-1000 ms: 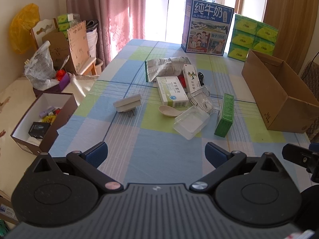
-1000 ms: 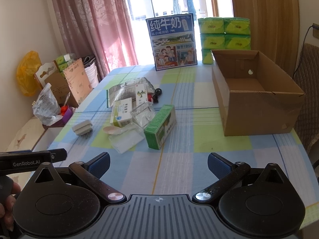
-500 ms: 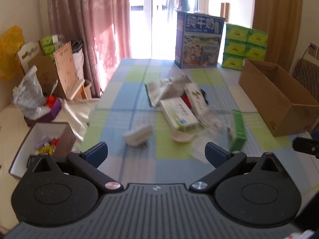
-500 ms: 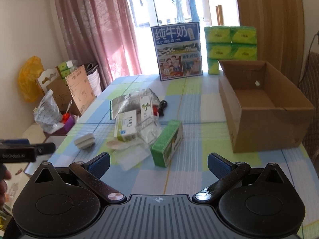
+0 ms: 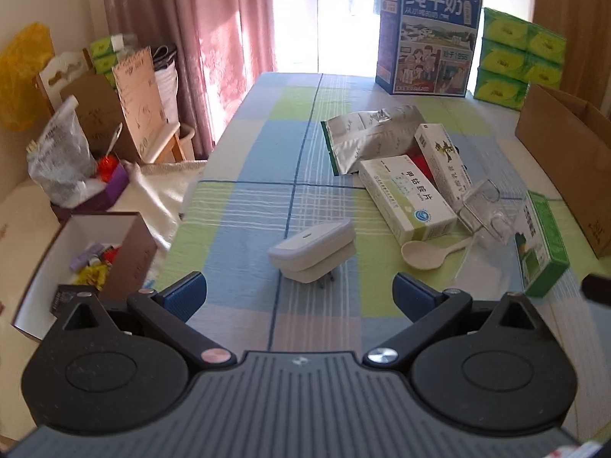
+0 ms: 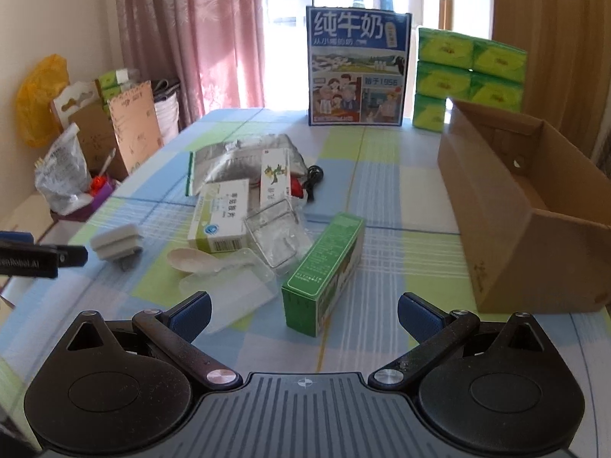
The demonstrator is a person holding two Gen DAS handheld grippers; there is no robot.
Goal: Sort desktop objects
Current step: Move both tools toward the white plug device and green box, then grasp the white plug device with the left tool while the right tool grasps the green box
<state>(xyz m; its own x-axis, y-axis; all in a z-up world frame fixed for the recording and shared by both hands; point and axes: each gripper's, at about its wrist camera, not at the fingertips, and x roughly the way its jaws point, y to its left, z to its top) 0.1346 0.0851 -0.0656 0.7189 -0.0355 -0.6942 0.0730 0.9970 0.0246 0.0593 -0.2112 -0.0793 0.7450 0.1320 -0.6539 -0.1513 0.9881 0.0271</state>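
The desk (image 5: 248, 206) wears a checked cloth of pale blue, lime green and cream, crossed by thin white and dark blue lines. A white plug adapter (image 5: 313, 253) and a cream spoon (image 5: 427, 253) lie on it. One carton (image 6: 324, 274) is bright green; the medicine box (image 5: 408, 200) is white with a green edge. The pouch (image 5: 366, 137) is silver. The milk carton (image 6: 359, 68) is dark blue with white lettering. The cardboard box (image 6: 527, 221) is plain brown. The curtain (image 5: 198, 38) is dusty pink. Both tools have black bodies with blue pads (image 6: 191, 313).
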